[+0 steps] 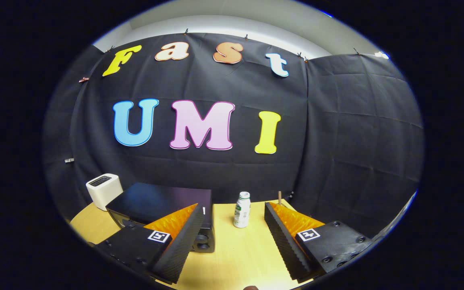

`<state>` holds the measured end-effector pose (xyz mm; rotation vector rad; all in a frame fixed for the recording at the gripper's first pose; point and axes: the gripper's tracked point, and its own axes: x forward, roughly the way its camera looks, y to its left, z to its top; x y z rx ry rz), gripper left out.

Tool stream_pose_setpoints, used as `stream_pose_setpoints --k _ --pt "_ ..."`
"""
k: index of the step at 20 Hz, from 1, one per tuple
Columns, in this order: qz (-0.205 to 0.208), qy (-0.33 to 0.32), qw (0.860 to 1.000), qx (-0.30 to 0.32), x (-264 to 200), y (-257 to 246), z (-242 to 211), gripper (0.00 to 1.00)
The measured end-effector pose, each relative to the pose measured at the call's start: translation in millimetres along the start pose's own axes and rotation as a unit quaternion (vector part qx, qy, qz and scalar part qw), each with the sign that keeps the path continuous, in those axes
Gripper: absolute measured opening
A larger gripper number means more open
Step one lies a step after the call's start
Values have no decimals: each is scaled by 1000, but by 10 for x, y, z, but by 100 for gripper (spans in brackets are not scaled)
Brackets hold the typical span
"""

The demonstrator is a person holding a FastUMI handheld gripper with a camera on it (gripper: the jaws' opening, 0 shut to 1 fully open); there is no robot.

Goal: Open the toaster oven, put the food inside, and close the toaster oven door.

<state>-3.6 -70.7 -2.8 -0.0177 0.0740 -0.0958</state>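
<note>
Gripper view has us looking over the fingers (234, 229) at a yellow wooden surface (236, 257), so let's hang everything off the toaster oven (163, 209). It's the black box partly behind the left finger, and we only see its top and a bit of its front with what look like knobs. We can't tell whether its door is up or down from here, and no handle is visible.

Just to the right of the oven, standing upright between and beyond the fingers, is a small white bottle (242, 209) with a green label. Behind the oven's far left corner sits a white slot toaster (104, 191). We can't make out any food, so it may be hidden, or already in the oven; this could be before the job or after it.

What could go wrong: the bottle stands close to the oven, and a wide swing toward the oven's front could clip it and knock it over. The left finger is also close to the oven's corner, so a careless drop could bump it.

Fingers: spread wide, gripping nothing, touching nothing we can see.
</note>
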Motion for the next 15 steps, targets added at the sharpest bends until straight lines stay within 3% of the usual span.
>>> stream_pose_setpoints --k 7,15 --pt "-44 -18 999 -8 -421 -613 -39 99" --pt "-19 -25 999 -1 -349 -443 89 98"
